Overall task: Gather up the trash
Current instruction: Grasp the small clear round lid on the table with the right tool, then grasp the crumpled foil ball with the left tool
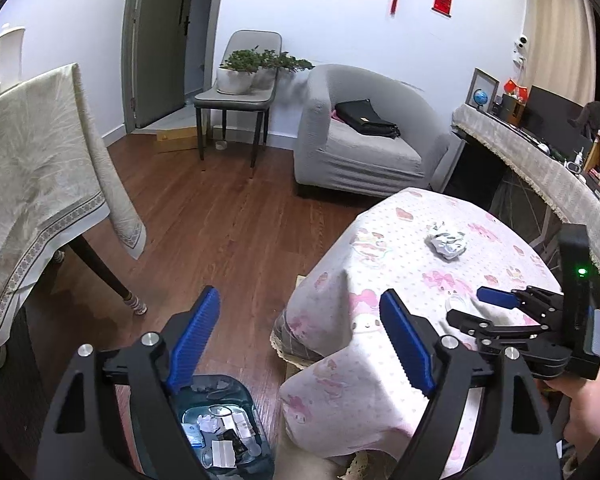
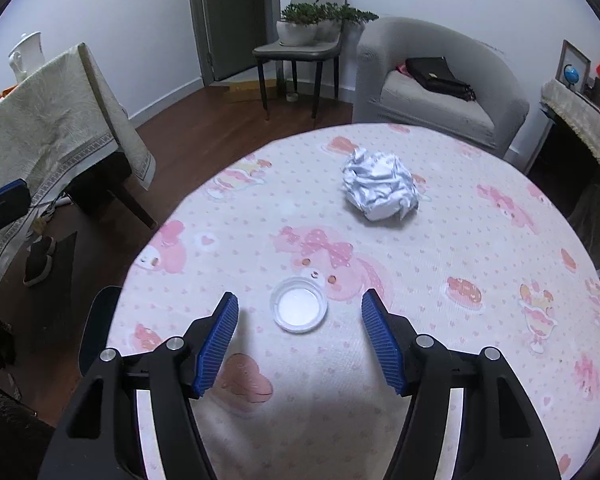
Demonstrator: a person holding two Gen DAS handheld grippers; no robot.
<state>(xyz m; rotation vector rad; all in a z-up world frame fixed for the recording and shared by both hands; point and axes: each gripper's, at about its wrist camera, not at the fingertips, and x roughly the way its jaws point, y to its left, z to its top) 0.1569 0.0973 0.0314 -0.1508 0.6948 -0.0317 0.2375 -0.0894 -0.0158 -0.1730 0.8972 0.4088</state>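
A crumpled white paper ball (image 2: 380,190) lies on the round table with the pink cartoon cloth (image 2: 480,320); it also shows in the left wrist view (image 1: 447,239). A small clear plastic lid (image 2: 299,309) lies flat on the cloth, between and just ahead of my right gripper's fingertips. My right gripper (image 2: 299,312) is open and empty above it; it also shows in the left wrist view (image 1: 476,306). My left gripper (image 1: 300,312) is open and empty, held off the table's left edge above a blue translucent bin (image 1: 224,424) on the floor with paper scraps inside.
A table with a beige cloth (image 1: 32,184) stands at the left. A grey armchair (image 1: 364,136) with a black bag and a chair with potted plants (image 1: 240,80) stand at the back. A cloth-covered shelf (image 1: 540,160) runs along the right. Shoes (image 2: 40,260) lie on the wooden floor.
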